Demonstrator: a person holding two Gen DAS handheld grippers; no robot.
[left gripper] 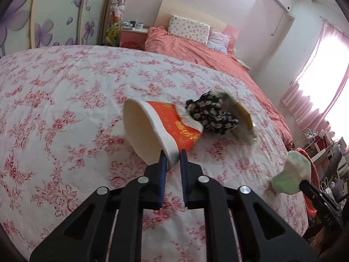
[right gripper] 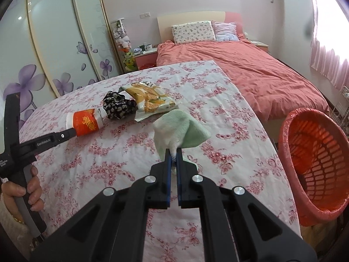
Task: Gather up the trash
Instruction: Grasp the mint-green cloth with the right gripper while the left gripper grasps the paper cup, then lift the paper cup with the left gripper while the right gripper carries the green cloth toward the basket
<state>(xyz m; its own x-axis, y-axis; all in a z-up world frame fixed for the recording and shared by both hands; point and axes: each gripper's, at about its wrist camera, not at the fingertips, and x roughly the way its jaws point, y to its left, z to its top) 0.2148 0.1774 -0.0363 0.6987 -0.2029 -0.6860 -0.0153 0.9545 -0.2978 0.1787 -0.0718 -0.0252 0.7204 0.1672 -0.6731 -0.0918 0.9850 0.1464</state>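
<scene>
Right wrist view: nearest the camera, the right tool pinches a pale green cloth, lifted clear of the floral-covered worktop. An orange basket lined with a red bag waits just past the worktop's right edge, which likely explains why the cloth hangs on that side. At the left, a person's hand grips the handle of the left tool.

Left wrist view: close in, the left tool is pressed onto the wall of an orange and white paper cup at its rim, one finger inside and one outside, a hold that suits a thin, crushable wall. The cup lies on its side, mouth toward the camera. Just beyond it rest a dark floral scrap and a yellow snack wrapper, still on the worktop, uncollected. Farther back stands a bed with a coral duvet.
</scene>
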